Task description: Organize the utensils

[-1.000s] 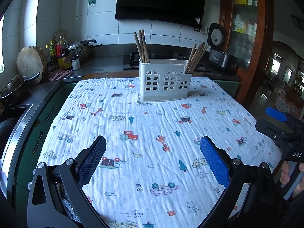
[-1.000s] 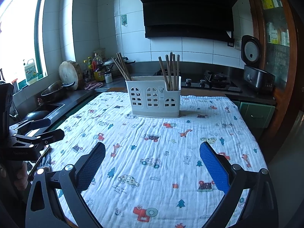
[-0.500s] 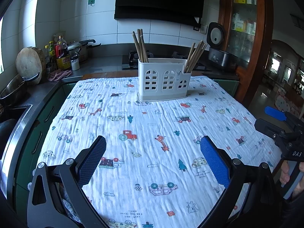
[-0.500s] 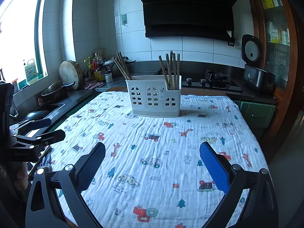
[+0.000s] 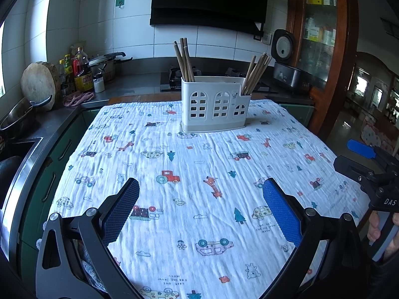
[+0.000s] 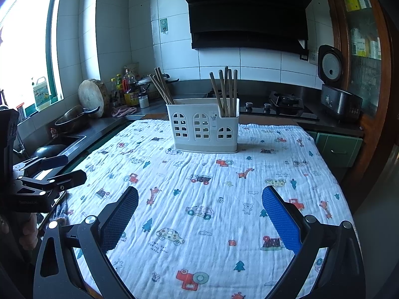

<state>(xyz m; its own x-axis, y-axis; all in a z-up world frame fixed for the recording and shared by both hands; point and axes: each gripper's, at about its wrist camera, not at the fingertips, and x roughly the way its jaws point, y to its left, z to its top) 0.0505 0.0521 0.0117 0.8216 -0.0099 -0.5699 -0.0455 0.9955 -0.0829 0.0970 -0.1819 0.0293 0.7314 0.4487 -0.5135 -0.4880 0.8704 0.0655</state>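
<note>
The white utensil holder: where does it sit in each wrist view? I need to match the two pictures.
Left wrist: the white utensil holder stands upper centre, at the far end of the printed cloth.
Right wrist: the holder is centre, slightly left, on the same cloth.
Shared landmark: the black range hood above it.

One utensil holder [image 5: 215,104]; two chopstick bunches [image 5: 184,59] [image 5: 255,73]; two grippers [image 5: 200,210] [image 6: 199,214]; one cloth [image 5: 199,174].

The right gripper [image 6: 199,214] is wide open over a cloth [image 6: 212,199] with little cars and trees. A white holder [image 6: 203,129] stands far back on it, with chopsticks [image 6: 225,92] sticking up. The left gripper [image 6: 53,169] is at the left edge.
</note>
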